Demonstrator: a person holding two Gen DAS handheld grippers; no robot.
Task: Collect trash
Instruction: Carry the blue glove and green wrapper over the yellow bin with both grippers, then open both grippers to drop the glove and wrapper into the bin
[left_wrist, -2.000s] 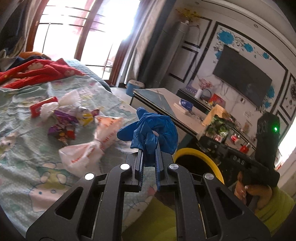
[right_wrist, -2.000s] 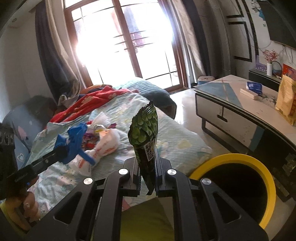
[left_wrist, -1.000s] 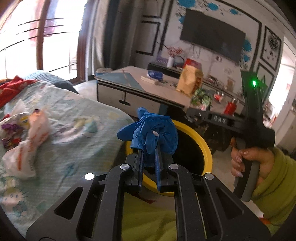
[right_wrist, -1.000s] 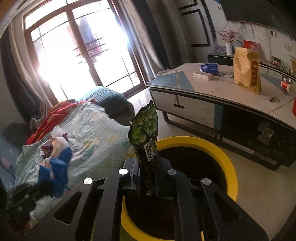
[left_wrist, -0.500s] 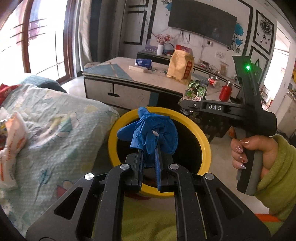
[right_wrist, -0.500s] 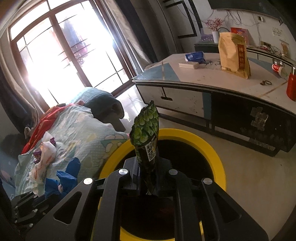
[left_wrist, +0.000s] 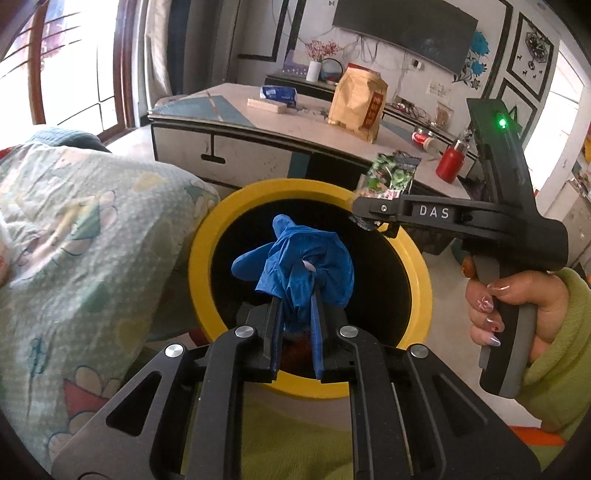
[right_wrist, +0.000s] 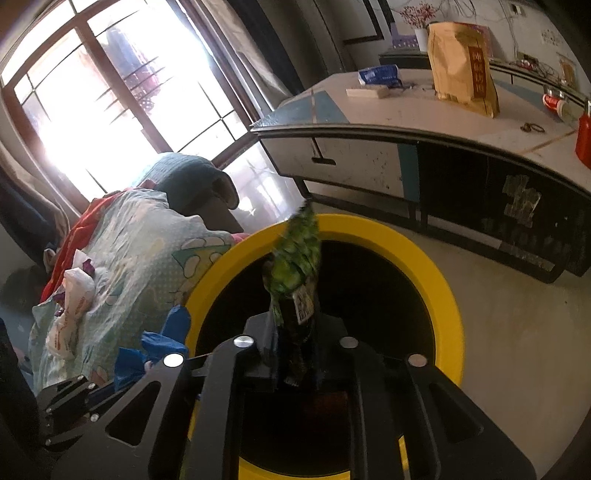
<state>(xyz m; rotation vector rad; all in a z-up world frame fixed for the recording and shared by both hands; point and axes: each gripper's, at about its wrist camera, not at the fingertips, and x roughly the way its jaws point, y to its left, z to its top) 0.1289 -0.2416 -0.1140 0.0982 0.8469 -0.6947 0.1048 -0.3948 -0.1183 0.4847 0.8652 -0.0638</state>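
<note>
The left gripper is clamped on a crumpled blue glove. The glove is a soft, wrinkled bundle of bright blue material. One limp finger sticks out to the left in the left wrist view, and a second tip points up and away from the gripper. The bundle has no clear long axis. It hangs directly over the dark opening of the yellow-rimmed bin.

The right gripper has the green snack wrapper between its jaws, and the jaws are opening. The pads still touch the wrapper's dark lower end. The wrapper is a flat, narrow packet. Its upper part is printed with green round shapes, its top edge is crimped, and a small white code label sits near the grip. Its long axis runs from the jaws straight out along the fingers, with the crimped end farthest from the gripper. It is blurred in the right wrist view. It also stands over the bin opening, near the far rim.

The bin stands on the floor between a patterned bedspread and a low cabinet. A hand in a green sleeve holds the right gripper's handle.
</note>
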